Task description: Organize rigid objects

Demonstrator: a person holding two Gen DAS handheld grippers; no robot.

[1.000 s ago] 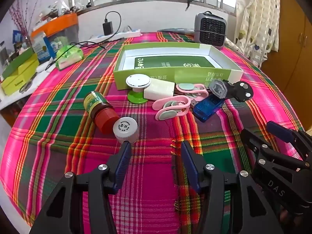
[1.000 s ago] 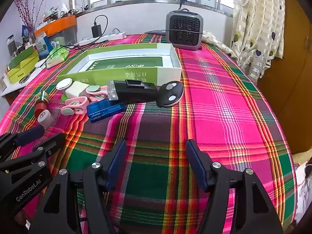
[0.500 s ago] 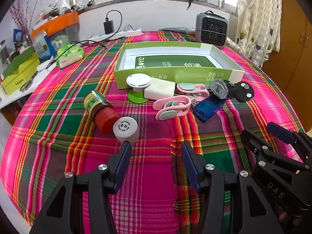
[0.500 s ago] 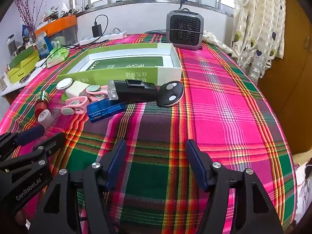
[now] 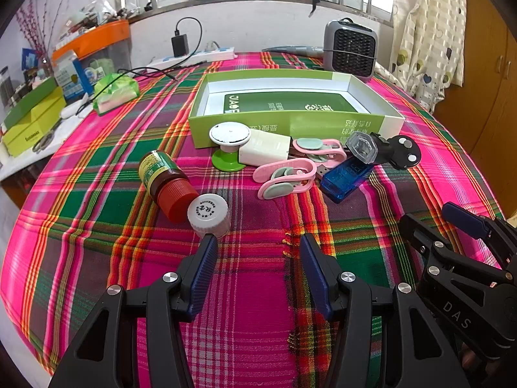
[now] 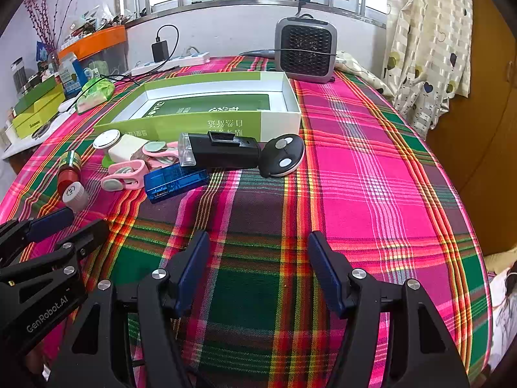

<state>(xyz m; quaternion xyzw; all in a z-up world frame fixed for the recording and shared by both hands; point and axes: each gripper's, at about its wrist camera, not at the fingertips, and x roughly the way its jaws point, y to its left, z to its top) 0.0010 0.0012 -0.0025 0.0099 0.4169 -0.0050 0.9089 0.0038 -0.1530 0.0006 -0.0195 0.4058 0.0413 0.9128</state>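
Both grippers idle low over the plaid tablecloth (image 5: pixel 258 291), nothing held. Left gripper (image 5: pixel 257 249): jaws spread, empty. Right gripper (image 6: pixel 258 245): jaws spread, empty.

Items to sort lie in a loose row along the near wall of the shallow green-and-white cardboard box (image 5: pixel 290 123), all outside it. Box interior shows only a green printed liner.

Key relation, left side: the white ribbed screw cap (image 5: pixel 209 215) sits just ahead of the left gripper's left fingertip, nearly touching, offset left of the jaw gap. The brown glass bottle with red cap and green label (image 5: pixel 166 181) lies on its side touching the white cap, long axis running away and to the left, red end nearest the jaws. My read: left hand takes these, needs a small shift left to centre the cap.

Right side: the translucent blue USB dongle (image 6: pixel 176 181) and the black bike light with clear lens (image 6: pixel 219 153) lie well ahead and left of the right gripper, long axes roughly crosswise to the jaws. Black oval two-button remote (image 6: pixel 282 155) touches the light's tail end, closest to straight ahead.

Pink-and-grey clips (image 5: pixel 286 177) sit between the two groups, about equal reach.
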